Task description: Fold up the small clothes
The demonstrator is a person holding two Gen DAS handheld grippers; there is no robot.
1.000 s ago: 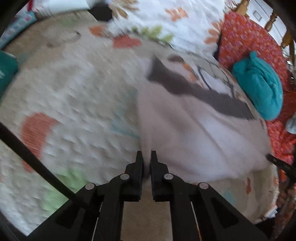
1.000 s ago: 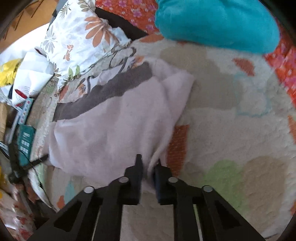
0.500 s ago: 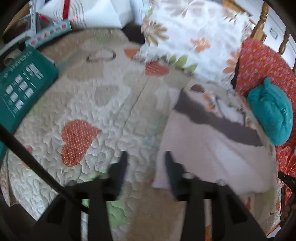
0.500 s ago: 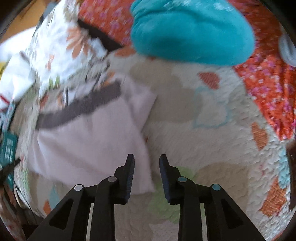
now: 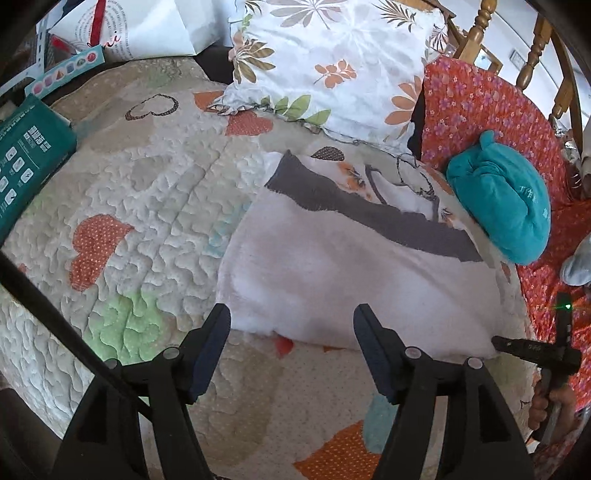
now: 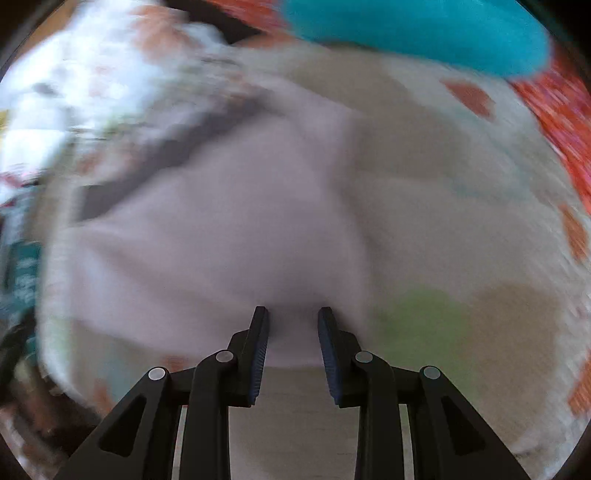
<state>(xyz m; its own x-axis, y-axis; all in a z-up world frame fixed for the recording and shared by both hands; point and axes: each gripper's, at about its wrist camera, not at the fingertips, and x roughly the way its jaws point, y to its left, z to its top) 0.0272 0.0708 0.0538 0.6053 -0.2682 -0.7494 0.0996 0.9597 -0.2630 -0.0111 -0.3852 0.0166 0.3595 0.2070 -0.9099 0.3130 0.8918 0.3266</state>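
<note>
A small pale pink garment (image 5: 332, 288) with a grey band (image 5: 369, 206) lies folded flat on the heart-patterned quilt (image 5: 147, 192). My left gripper (image 5: 292, 314) hangs just short of the garment's near edge. Its jaws are opening wide and nothing is between them. In the blurred right wrist view, my right gripper (image 6: 292, 317) sits low over the garment (image 6: 221, 229). Its jaws are closing, the cloth's near edge lies between them, and the pads stand apart from it. The right gripper's tip (image 5: 532, 347) also shows at the garment's far right corner.
A floral pillow (image 5: 332, 66) lies behind the garment. A teal cushion (image 5: 506, 206) rests on red flowered fabric (image 5: 480, 103) at its right. A green box (image 5: 26, 162) and a white bag (image 5: 140, 29) sit at the left. A person's hand (image 5: 550, 406) shows at lower right.
My left gripper let go of the cloth, opened wide and drew back and up. My right gripper also released the garment and opened, then dropped over its near edge with narrower jaws.
</note>
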